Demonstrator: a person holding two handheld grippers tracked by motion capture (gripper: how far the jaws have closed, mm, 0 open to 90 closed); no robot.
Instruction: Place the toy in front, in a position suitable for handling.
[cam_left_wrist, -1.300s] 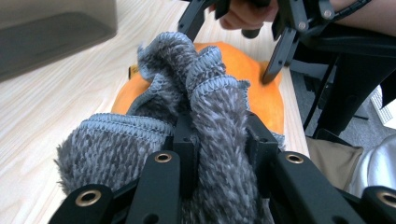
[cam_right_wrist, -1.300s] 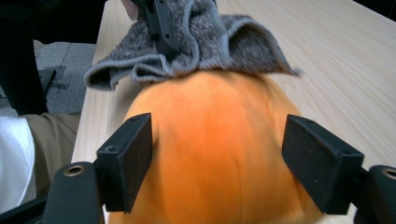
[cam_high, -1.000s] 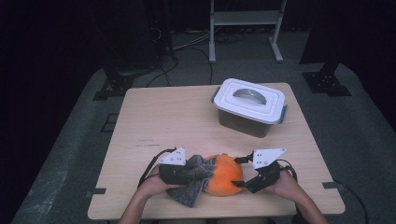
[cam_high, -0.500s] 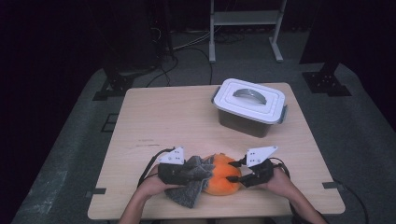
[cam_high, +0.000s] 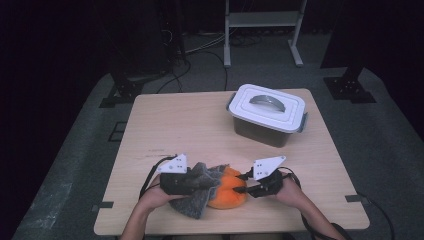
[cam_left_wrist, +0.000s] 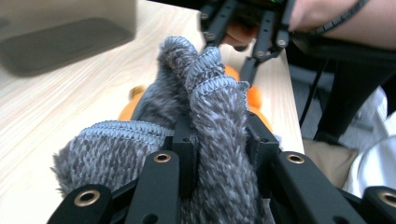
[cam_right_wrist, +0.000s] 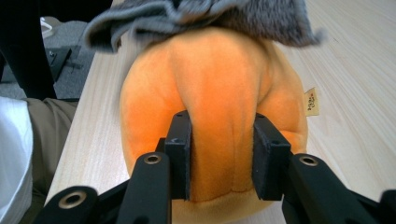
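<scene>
An orange plush toy (cam_high: 227, 192) is seen lying on the table (cam_high: 200, 125) close to its near edge, roughly midway between the two near corners, with a grey knitted cloth (cam_high: 200, 187) draped over its left part and spilling onto the wood beside it. The left gripper (cam_high: 192, 184) is clenched on a bunched fold of the cloth; in the left gripper view the fold (cam_left_wrist: 219, 140) is pinched between both black pads and stands up past them. The right gripper (cam_high: 241, 186) is set against the toy's right side, and its jaws have just been closing: in the right gripper view a ridge of orange plush (cam_right_wrist: 219, 140) is squeezed between the two pads, so the toy is grasped. A small fabric label (cam_right_wrist: 311, 101) is seen on the toy's side, low against the wood. Both hands rest at the near edge. A lidded white plastic box (cam_high: 267, 112) with a handle on top is placed well apart from the toy, toward the far right corner of the table.
</scene>
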